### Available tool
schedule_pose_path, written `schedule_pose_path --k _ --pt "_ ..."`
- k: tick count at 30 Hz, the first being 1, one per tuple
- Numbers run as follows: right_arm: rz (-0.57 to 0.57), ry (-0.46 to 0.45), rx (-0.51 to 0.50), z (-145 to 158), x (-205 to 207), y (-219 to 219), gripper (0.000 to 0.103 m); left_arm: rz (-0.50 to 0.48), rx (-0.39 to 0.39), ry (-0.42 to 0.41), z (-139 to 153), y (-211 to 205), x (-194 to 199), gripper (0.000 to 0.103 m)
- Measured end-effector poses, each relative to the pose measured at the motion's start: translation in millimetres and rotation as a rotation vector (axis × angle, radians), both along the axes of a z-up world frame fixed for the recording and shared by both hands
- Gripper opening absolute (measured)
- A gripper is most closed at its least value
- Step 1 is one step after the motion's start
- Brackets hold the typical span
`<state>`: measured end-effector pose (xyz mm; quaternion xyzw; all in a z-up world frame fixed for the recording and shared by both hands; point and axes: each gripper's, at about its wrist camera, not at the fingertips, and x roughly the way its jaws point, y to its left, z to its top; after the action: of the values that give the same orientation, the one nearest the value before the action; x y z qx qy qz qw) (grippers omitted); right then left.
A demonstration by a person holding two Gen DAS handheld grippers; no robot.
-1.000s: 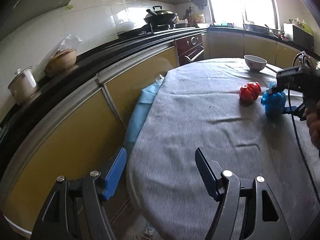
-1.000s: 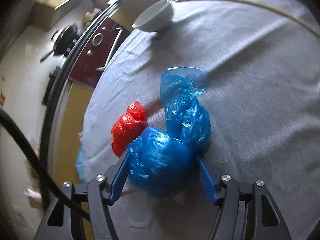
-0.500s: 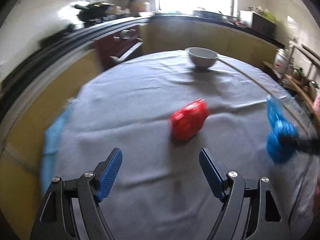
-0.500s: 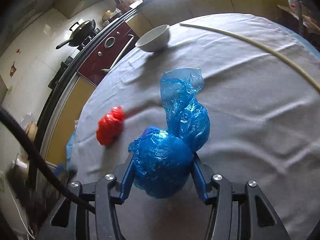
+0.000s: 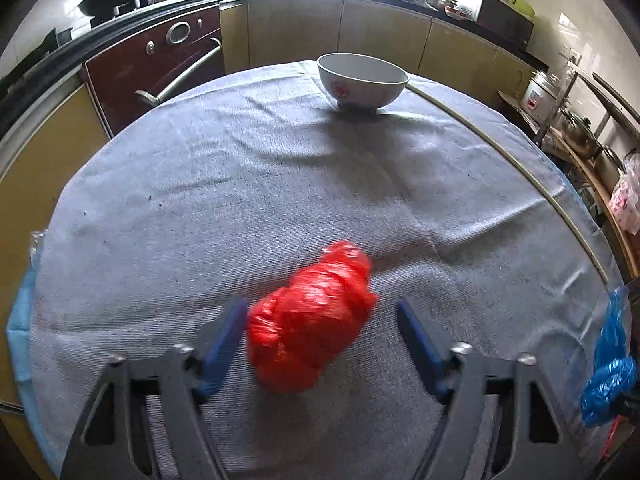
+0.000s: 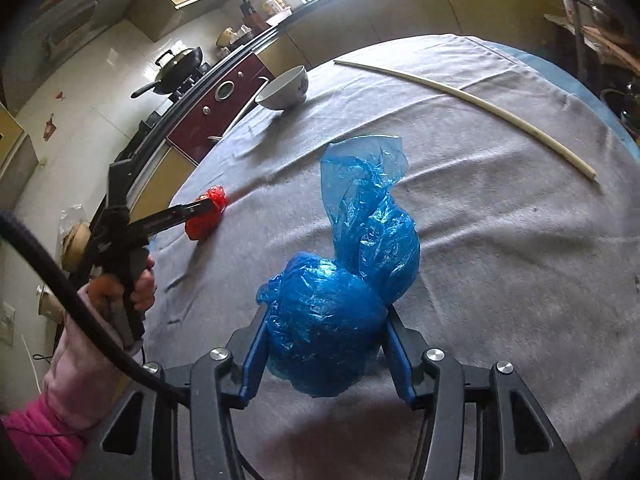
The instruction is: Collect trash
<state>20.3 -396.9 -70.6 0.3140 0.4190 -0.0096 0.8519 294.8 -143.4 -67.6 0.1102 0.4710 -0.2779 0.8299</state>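
Observation:
A crumpled red plastic bag (image 5: pixel 312 316) lies on the grey tablecloth (image 5: pixel 248 184), between the open fingers of my left gripper (image 5: pixel 320 332), close to the left finger and apart from the right one. It also shows in the right wrist view (image 6: pixel 208 216), with the left gripper (image 6: pixel 200 208) around it. My right gripper (image 6: pixel 324 344) is shut on a blue plastic bag (image 6: pixel 340 308), held just above the cloth. The blue bag (image 5: pixel 608 368) also shows at the right edge of the left wrist view.
A white bowl (image 5: pixel 362 80) stands at the table's far side. A long pale stick (image 5: pixel 516 168) lies along the right part of the table. A dark red oven (image 5: pixel 160 60) and yellow cabinets stand beyond the table.
My left gripper has swung from the table's edge toward the red bag and now straddles it. My right gripper has closed on the blue bag and lifted it back from the red one.

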Motion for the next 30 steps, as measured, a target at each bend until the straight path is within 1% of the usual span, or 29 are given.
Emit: schedule_pose_path --k 5,9,11,14,17,21,30 --pt "0.001 -0.030 0.004 5 -12 2 0.055 0.058 -0.017 0.017 3 2 -10 0.058" --pt "0.002 -0.055 -0.016 13 -28 3 0.055 0.077 -0.016 -0.015 16 4 -43 0.058" --pt "-0.003 -0.070 -0.021 17 -38 3 0.055 0.078 -0.001 -0.053 26 3 -71 0.058" --pt "-0.011 -0.088 -0.023 21 -55 1 0.055 0.066 0.013 -0.088 36 -4 -112 0.058" --pt "-0.018 -0.101 -0.024 25 -70 1 0.055 0.050 0.019 -0.113 44 -11 -149 0.058" --pt "-0.028 -0.123 -0.029 32 -99 2 0.055 0.021 0.034 -0.173 52 -22 -206 0.058" --pt "-0.039 -0.165 -0.046 47 -156 2 0.055 -0.010 0.048 -0.270 64 -41 -295 0.058"
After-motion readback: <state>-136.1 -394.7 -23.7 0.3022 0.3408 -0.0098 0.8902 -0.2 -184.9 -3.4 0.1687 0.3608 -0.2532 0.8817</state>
